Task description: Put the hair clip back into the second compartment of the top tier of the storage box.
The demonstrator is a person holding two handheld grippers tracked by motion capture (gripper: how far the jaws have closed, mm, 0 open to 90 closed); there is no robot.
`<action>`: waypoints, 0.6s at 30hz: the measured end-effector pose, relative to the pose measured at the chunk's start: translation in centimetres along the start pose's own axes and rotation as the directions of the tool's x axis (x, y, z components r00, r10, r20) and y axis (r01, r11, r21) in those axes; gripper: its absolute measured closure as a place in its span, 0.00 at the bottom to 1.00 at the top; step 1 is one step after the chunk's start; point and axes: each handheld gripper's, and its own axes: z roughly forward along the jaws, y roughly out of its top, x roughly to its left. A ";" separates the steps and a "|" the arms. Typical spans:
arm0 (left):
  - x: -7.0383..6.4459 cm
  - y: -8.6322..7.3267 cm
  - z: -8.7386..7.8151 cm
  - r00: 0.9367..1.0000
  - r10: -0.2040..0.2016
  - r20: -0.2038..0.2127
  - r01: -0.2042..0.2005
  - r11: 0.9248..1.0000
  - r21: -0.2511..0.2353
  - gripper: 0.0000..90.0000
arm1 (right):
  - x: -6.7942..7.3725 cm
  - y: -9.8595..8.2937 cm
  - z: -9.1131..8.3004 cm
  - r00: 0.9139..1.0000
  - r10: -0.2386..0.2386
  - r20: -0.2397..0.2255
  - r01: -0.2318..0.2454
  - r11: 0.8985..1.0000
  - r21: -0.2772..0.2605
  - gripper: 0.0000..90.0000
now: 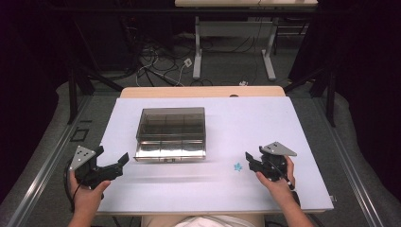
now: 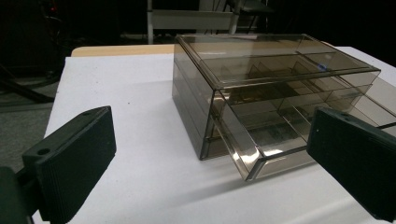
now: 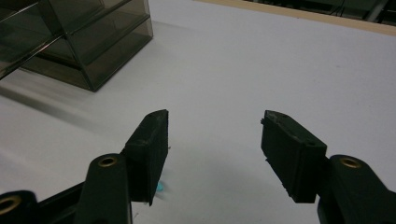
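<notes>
A smoky see-through drawer box [image 1: 170, 127] stands in the middle of the white table [image 1: 265, 118], its bottom drawer [image 1: 169, 150] pulled a little toward me. In the left gripper view the box [image 2: 261, 79] and the protruding drawer [image 2: 261, 161] lie straight ahead. My left gripper [image 1: 112, 154] hovers open to the left of the drawer front, jaws wide apart [image 2: 211, 123]. A tiny blue star-shaped piece [image 1: 238, 166] lies on the table right of the box. My right gripper [image 1: 254, 152] stands open just right of it; the blue piece [image 3: 160, 187] peeks from under one jaw [image 3: 215, 120].
The table's wooden back edge [image 1: 203, 91] borders a floor with loose cables [image 1: 156, 66] and the legs of another desk [image 1: 197, 52]. Metal rails [image 1: 45, 165] run along both sides of the table. Bare white surface spreads right of the box.
</notes>
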 end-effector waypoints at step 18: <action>0.2 -0.2 -0.3 1.000 -0.005 -0.008 0.005 1.000 0.009 0.02 | -0.6 -0.5 1.4 0.998 0.017 -0.059 -0.013 0.997 0.081 0.56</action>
